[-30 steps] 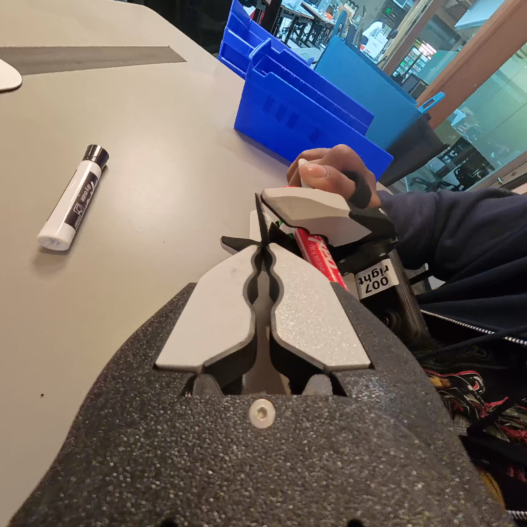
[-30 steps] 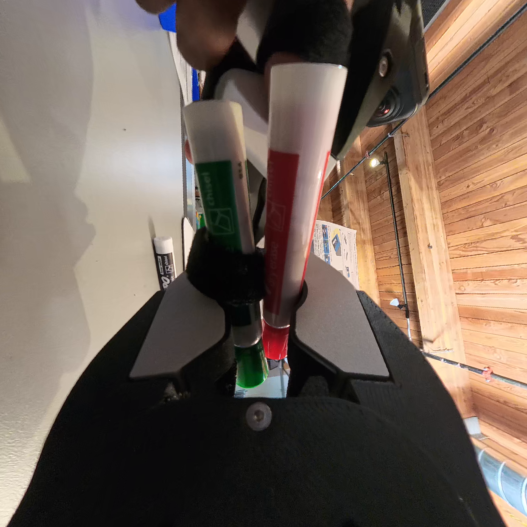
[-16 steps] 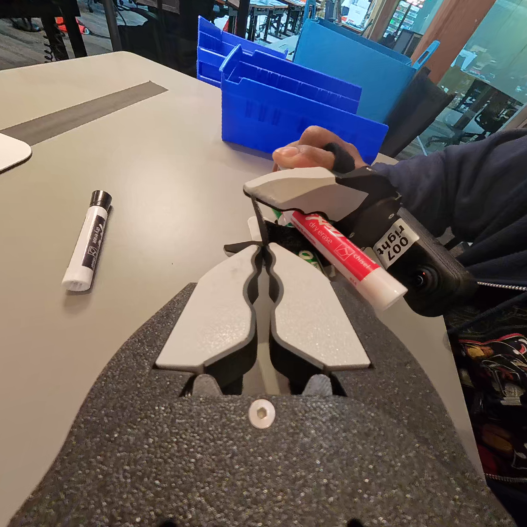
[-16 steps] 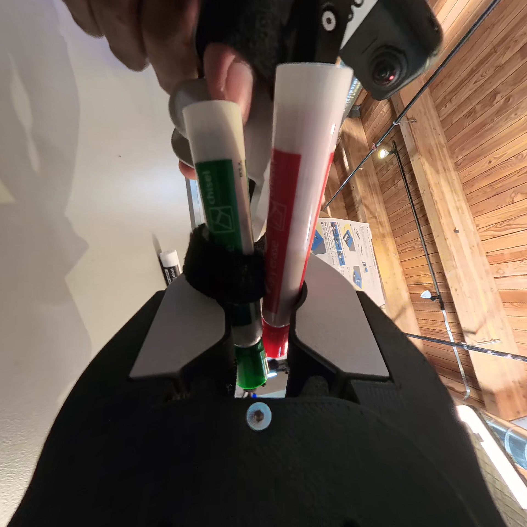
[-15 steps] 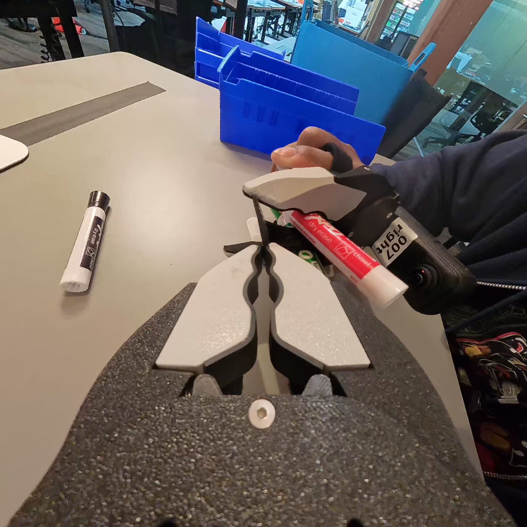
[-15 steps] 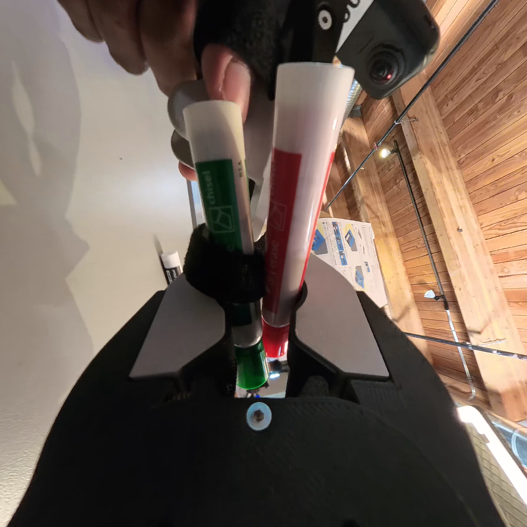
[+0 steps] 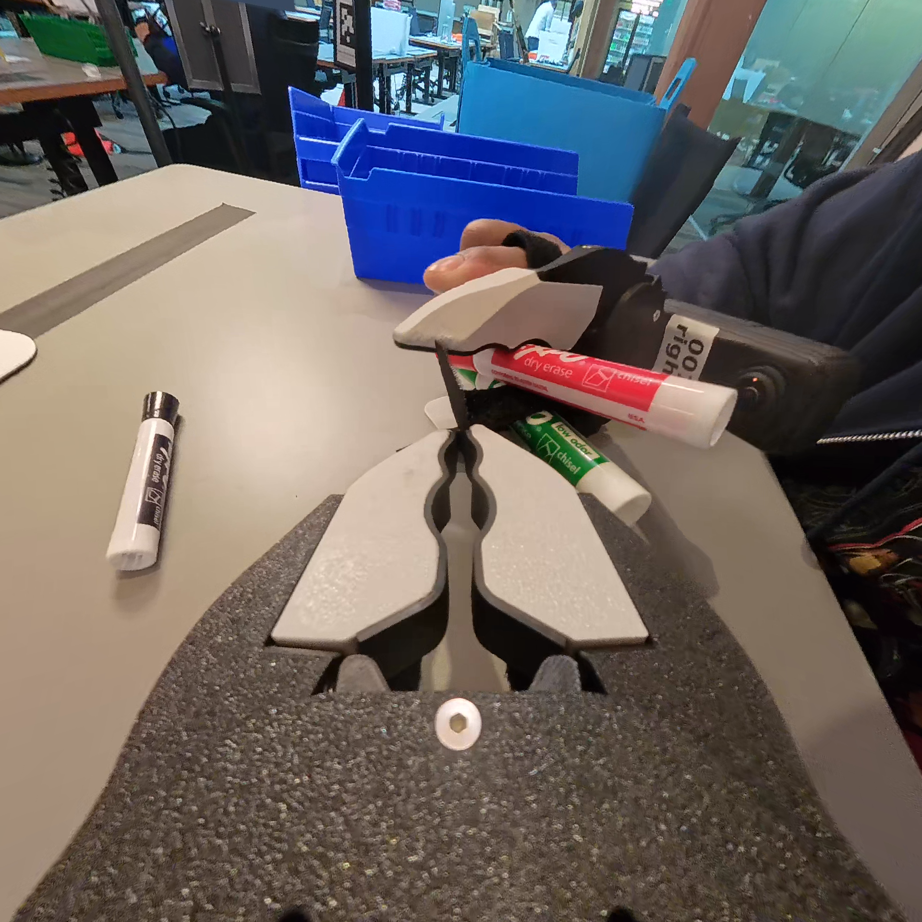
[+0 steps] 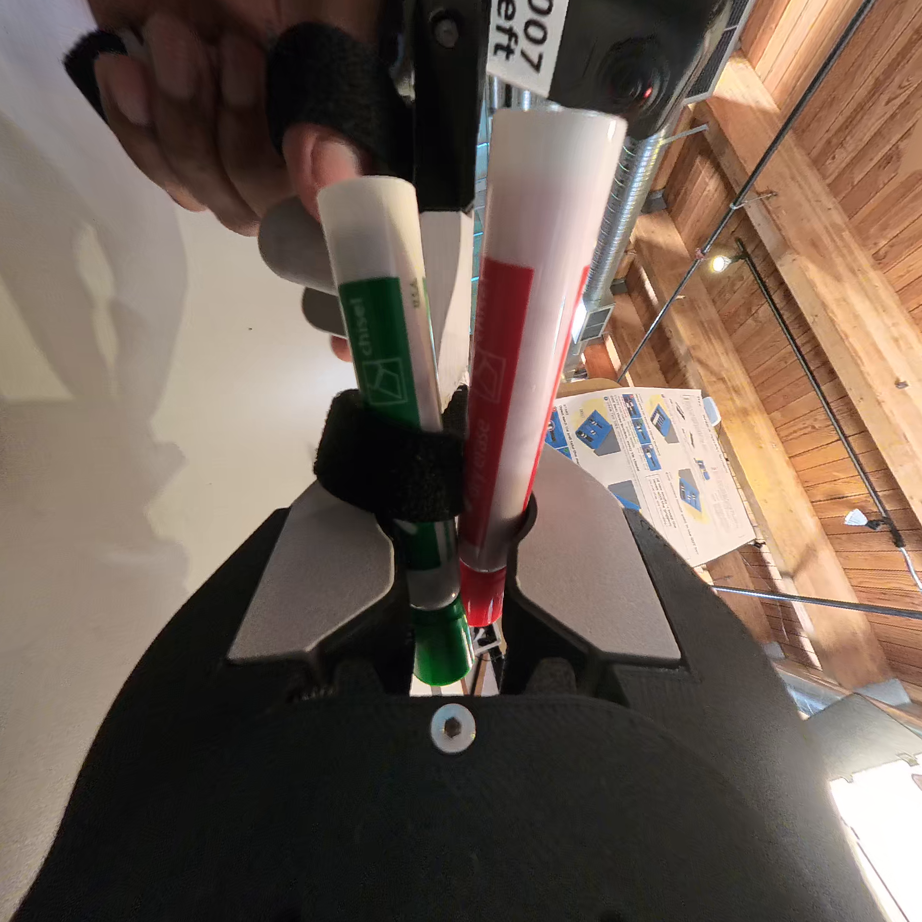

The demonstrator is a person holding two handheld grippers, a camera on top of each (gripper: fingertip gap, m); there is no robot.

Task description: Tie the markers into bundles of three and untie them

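Markers sit at the middle of both views: a red marker (image 7: pixel 588 381) and a green marker (image 7: pixel 574 456) lie side by side between the fingers of the right gripper (image 8: pixel 451 491), which is clenched on them with its jaws held apart by their barrels. In the right wrist view their long axes run along the gripper's fingers, coloured caps tucked back toward the gripper body and white butt ends pointing forward and fanning slightly apart. In the left wrist view the same two markers slant above the grey tabletop (image 7: pixel 259 349), butt ends toward the right and near side, the red marker above the green one. A black strap (image 8: pixel 389 471) wraps around the green marker's barrel just ahead of the right gripper's fingertips, and a thin tail of it rises to the tips of the left gripper (image 7: pixel 461 434), whose jaws are pressed together on that tail. A third marker, the black marker (image 7: pixel 144 474), lies flat on the tabletop well to the left, its cap pointing away and its white end nearer. The person's right hand (image 7: pixel 486 252) grips the right gripper from behind, sleeve trailing off to the right. Behind it, blue bins (image 7: pixel 464 209) stand on the tabletop's far side.
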